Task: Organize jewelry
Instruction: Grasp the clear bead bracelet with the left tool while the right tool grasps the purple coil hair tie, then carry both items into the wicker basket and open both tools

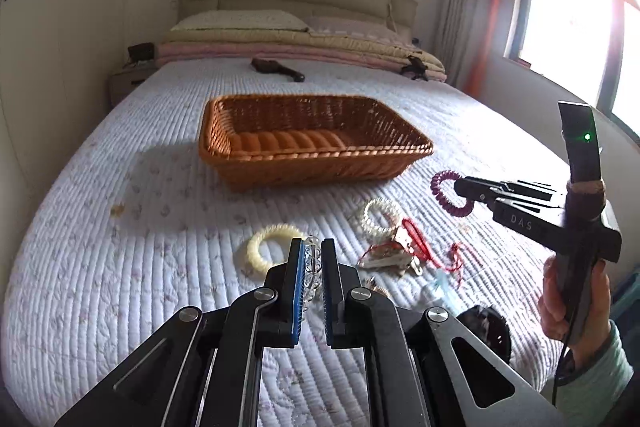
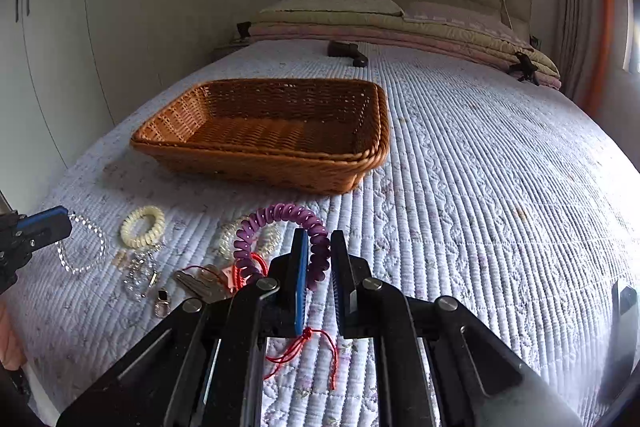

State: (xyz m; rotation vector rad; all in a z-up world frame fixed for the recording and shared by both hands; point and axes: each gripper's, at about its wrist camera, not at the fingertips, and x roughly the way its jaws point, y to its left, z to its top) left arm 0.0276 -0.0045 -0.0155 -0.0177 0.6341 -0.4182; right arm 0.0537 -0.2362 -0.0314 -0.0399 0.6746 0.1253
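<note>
An empty wicker basket [image 1: 308,143] [image 2: 272,131] sits on the quilted bed. My left gripper [image 1: 313,247] is shut on a clear bead bracelet [image 1: 312,267], which hangs from its tips in the right wrist view [image 2: 82,247]. My right gripper [image 2: 319,243] [image 1: 460,187] is shut on a purple spiral hair tie [image 2: 276,239] [image 1: 444,193] and holds it above the bed. On the bed lie a cream spiral tie [image 1: 266,247] [image 2: 142,227], a clear spiral tie [image 1: 380,219] [image 2: 232,239], keys [image 2: 200,285] and red cords [image 1: 420,247] [image 2: 308,351].
Small metal clips and a crystal piece [image 2: 140,277] lie near the keys. A dark object [image 1: 278,69] lies further up the bed, before folded quilts and pillows [image 1: 280,43]. Wardrobes [image 2: 80,47] stand left, a window [image 1: 568,23] right.
</note>
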